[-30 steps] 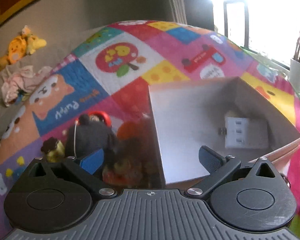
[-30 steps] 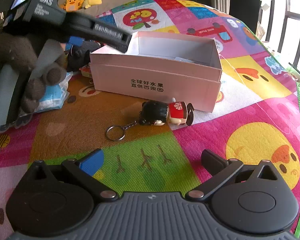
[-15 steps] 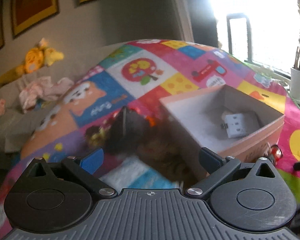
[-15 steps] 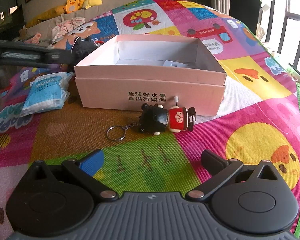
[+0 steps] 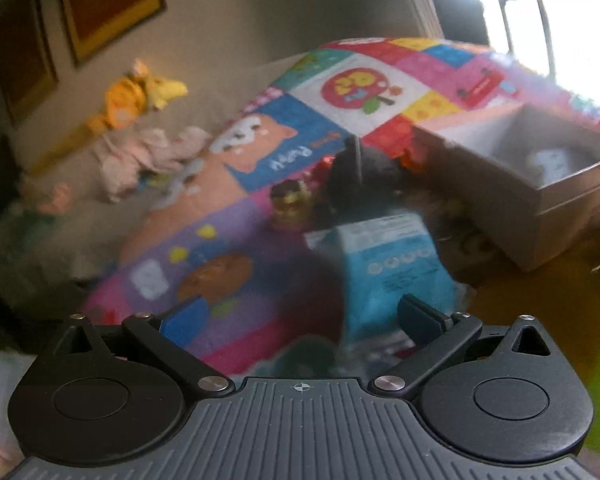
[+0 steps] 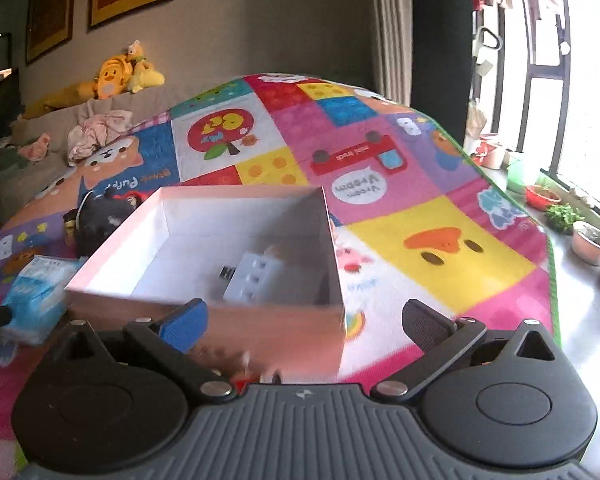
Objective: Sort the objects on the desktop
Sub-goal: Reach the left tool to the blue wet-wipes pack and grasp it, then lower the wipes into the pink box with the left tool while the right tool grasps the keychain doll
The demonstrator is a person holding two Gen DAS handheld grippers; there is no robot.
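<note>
A pink cardboard box (image 6: 204,312) stands on the colourful play mat, with a white USB adapter (image 6: 252,276) lying inside. My right gripper (image 6: 300,320) is open and empty, just in front of the box's near wall. A small doll keychain (image 6: 256,376) shows only as a red sliver under it. My left gripper (image 5: 300,316) is open and empty, above a blue tissue pack (image 5: 392,268). Beyond the pack lie a dark plush toy (image 5: 356,176) and a small figure (image 5: 288,204). The box (image 5: 540,200) is to the right in the left wrist view.
The play mat (image 6: 440,248) covers the surface; its green edge runs along the right, with plant pots (image 6: 588,240) on the sill beyond. A sofa with a yellow plush (image 6: 112,76) and pink clothes (image 6: 96,132) stands behind. The blue pack (image 6: 36,292) lies left of the box.
My left gripper has pulled back and to the left, away from the box; its view is blurred. My right gripper has moved forward and up over the keychain, close to the box.
</note>
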